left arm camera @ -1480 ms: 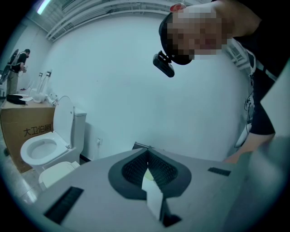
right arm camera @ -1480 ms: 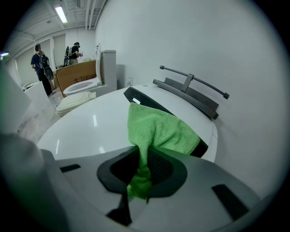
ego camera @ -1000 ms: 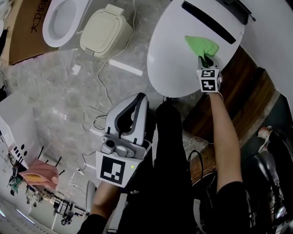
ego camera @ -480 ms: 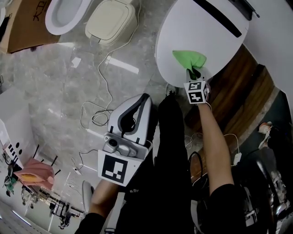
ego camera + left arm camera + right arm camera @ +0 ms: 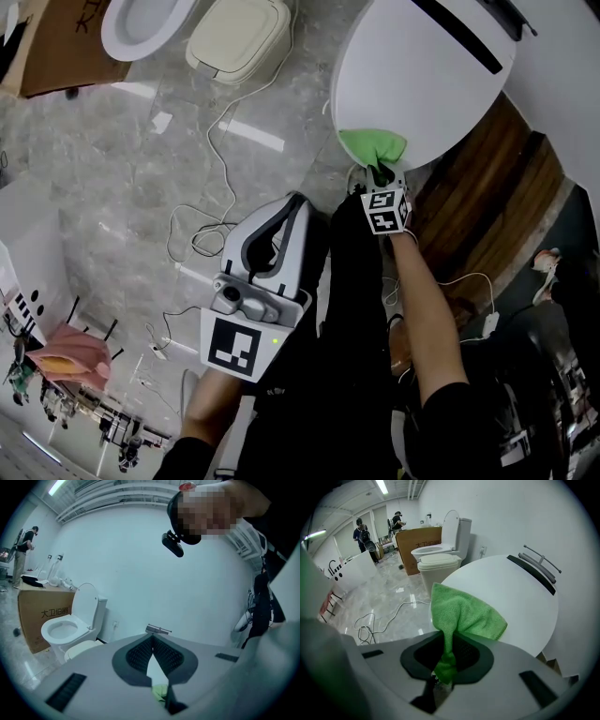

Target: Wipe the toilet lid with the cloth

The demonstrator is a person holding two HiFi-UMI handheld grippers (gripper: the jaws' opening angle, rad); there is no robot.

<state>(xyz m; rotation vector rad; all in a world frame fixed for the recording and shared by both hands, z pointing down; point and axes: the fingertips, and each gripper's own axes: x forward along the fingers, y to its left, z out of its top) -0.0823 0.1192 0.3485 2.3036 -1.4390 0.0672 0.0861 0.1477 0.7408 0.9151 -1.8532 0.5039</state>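
The white oval toilet lid fills the upper right of the head view, with a dark bar near its far end. A green cloth lies on the lid's near edge. My right gripper is shut on the cloth's near end. In the right gripper view the cloth spreads onto the lid and hangs down between the jaws of my right gripper. My left gripper is held low by the person's body, away from the lid, its jaws closed together and holding nothing.
A second white toilet, a cream square lid and a cardboard box stand at the upper left. A white cable loops over the grey marble floor. Brown wooden boards lie to the lid's right.
My right gripper has dragged the green cloth from the lid's middle right down to its near edge, toward the person. The left gripper has stayed in place.
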